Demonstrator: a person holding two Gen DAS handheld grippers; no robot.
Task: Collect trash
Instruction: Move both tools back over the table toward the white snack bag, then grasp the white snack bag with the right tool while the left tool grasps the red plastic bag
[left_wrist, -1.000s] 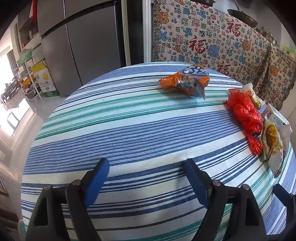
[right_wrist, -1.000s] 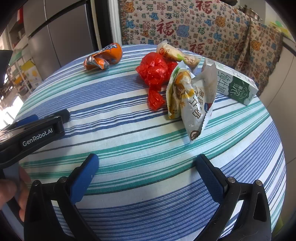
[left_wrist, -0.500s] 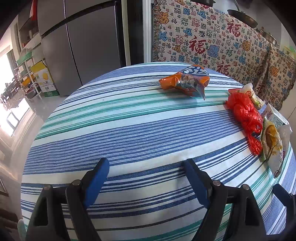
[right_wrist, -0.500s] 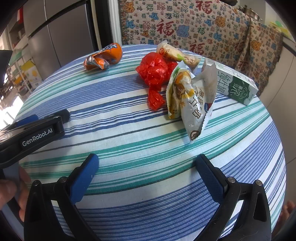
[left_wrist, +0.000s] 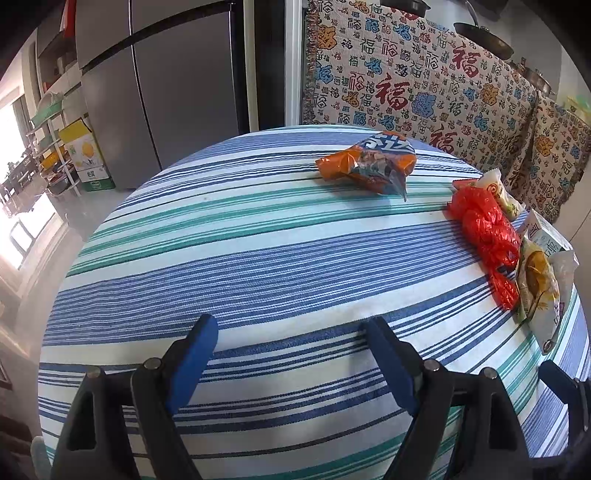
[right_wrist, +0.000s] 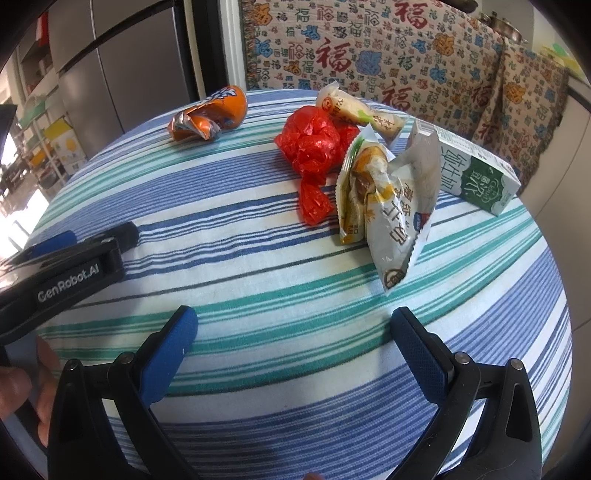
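Observation:
Trash lies on a striped round table (left_wrist: 258, 266) (right_wrist: 280, 280). An orange snack bag (left_wrist: 367, 164) (right_wrist: 208, 118) sits at the far side. A crumpled red plastic bag (left_wrist: 487, 232) (right_wrist: 314, 155), a white and yellow snack wrapper (right_wrist: 380, 206) (left_wrist: 537, 291), a cream wrapper (right_wrist: 354, 110) (left_wrist: 500, 192) and a green and white milk carton (right_wrist: 472, 170) cluster at the right. My left gripper (left_wrist: 291, 336) stands open over bare cloth near the front edge. My right gripper (right_wrist: 293, 325) is open too, empty, just short of the white wrapper.
A patterned cloth (left_wrist: 424, 96) hangs over furniture behind the table. A grey fridge (left_wrist: 155, 85) stands at the back left, with shelves and a yellow box (left_wrist: 86, 155) on the floor. The left gripper's body (right_wrist: 62, 273) and a hand (right_wrist: 22, 384) show at the right view's left edge.

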